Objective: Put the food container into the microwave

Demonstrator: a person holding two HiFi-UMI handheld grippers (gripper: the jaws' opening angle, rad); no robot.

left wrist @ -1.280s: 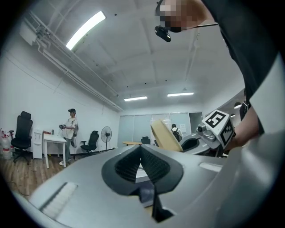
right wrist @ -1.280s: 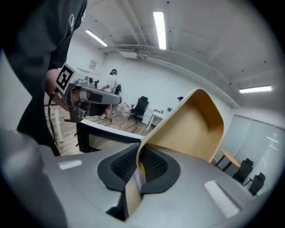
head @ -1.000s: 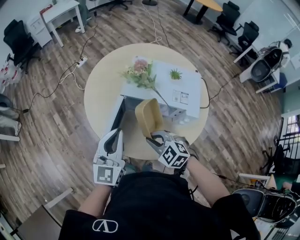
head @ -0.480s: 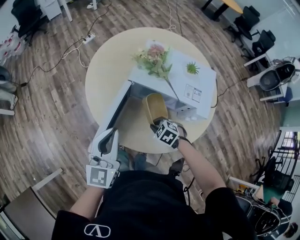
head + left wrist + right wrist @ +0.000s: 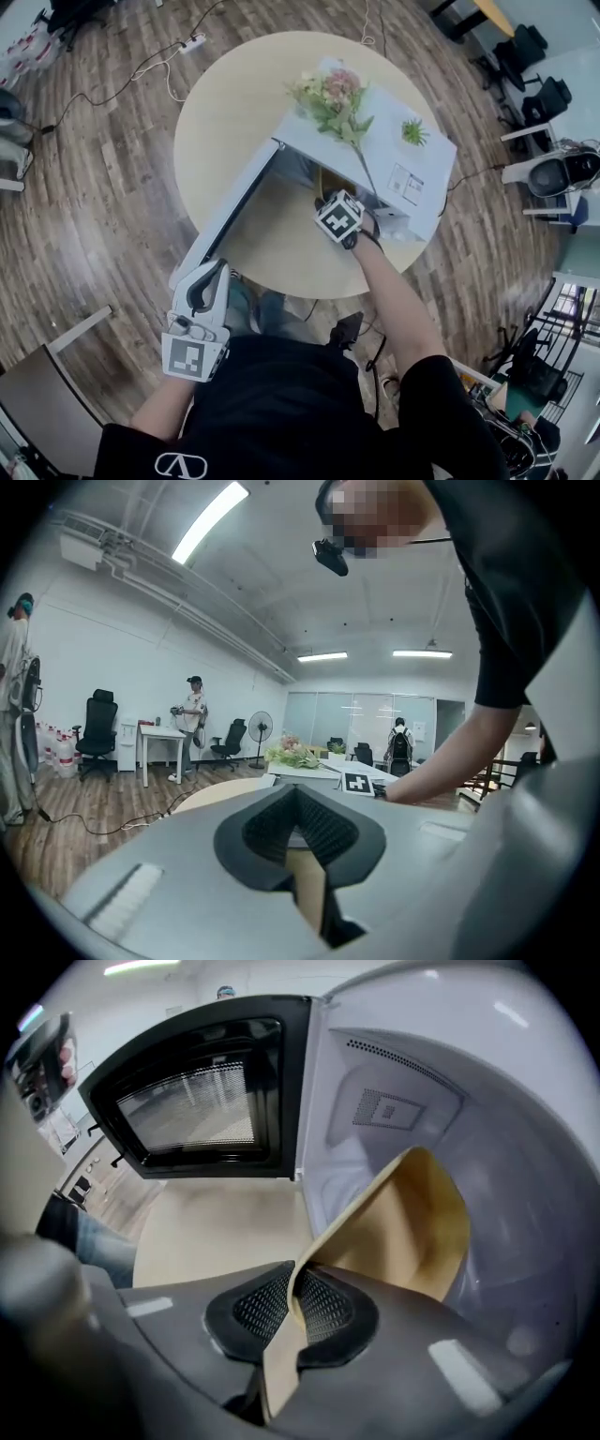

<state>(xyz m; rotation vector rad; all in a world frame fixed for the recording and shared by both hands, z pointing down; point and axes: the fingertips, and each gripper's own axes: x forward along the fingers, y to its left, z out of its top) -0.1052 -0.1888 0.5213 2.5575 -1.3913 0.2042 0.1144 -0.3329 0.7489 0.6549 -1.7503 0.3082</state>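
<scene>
Our right gripper (image 5: 295,1279) pinches its fingers on the thin wall of the tan food container (image 5: 412,1232), which is tilted inside the open microwave (image 5: 394,1072). We judge the container light but flexible, so this hold at the rim may pivot. Our left gripper (image 5: 298,794) has its fingers together and empty.

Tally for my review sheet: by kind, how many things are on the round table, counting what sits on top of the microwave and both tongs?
Microwave: 1
Food container: 1
Flower bunch: 1
Small potted plant: 1
Tongs: 2 (left tongs, right tongs)
Total: 6
</scene>
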